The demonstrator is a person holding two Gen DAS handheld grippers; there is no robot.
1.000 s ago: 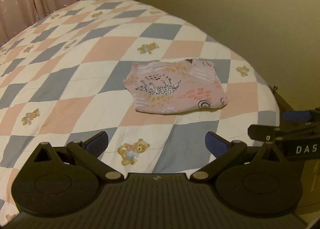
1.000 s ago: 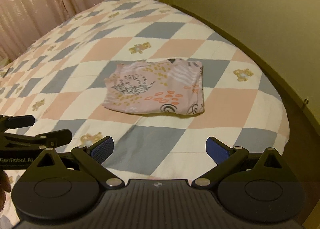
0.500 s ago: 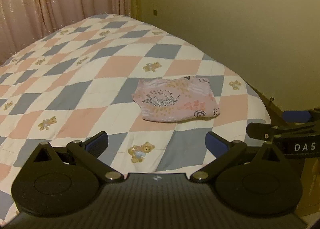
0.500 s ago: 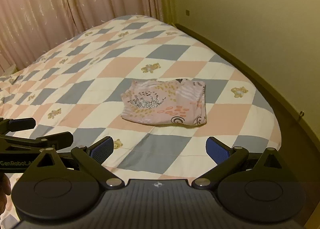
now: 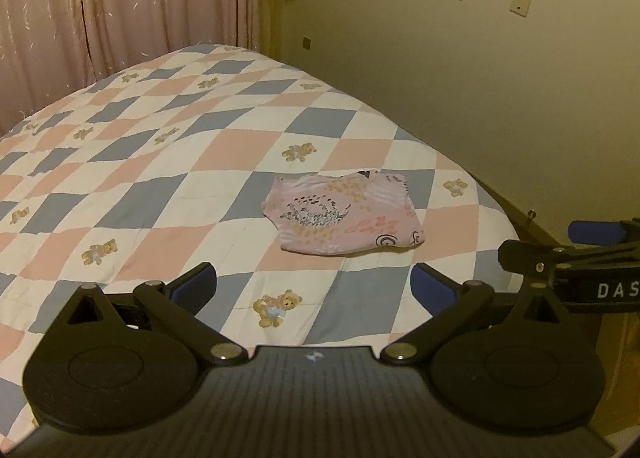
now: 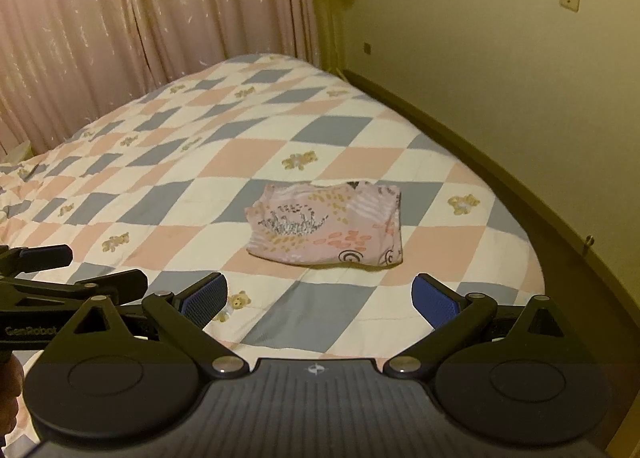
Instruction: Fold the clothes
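A small pink cloth with spots and squiggles [image 5: 344, 217] is lying folded into a neat flat bundle, out in front of both grippers and well apart from them. The folding is looking done; I am seeing nothing else waiting. The left gripper [image 5: 314, 288] and the right gripper [image 6: 319, 300] are both hanging wide apart, holding nothing. The cloth is sitting on a soft checked quilt with little bears [image 5: 168, 185]. Pink curtains [image 6: 152, 17] and a yellow wall [image 5: 460, 69] are standing beyond it.

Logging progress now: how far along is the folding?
Done: the pink patterned garment lies folded in a compact rectangle on the checkered quilt. In hand: nothing; left hand-held gripper and right hand-held gripper are open and empty. Left: no other clothes visible.
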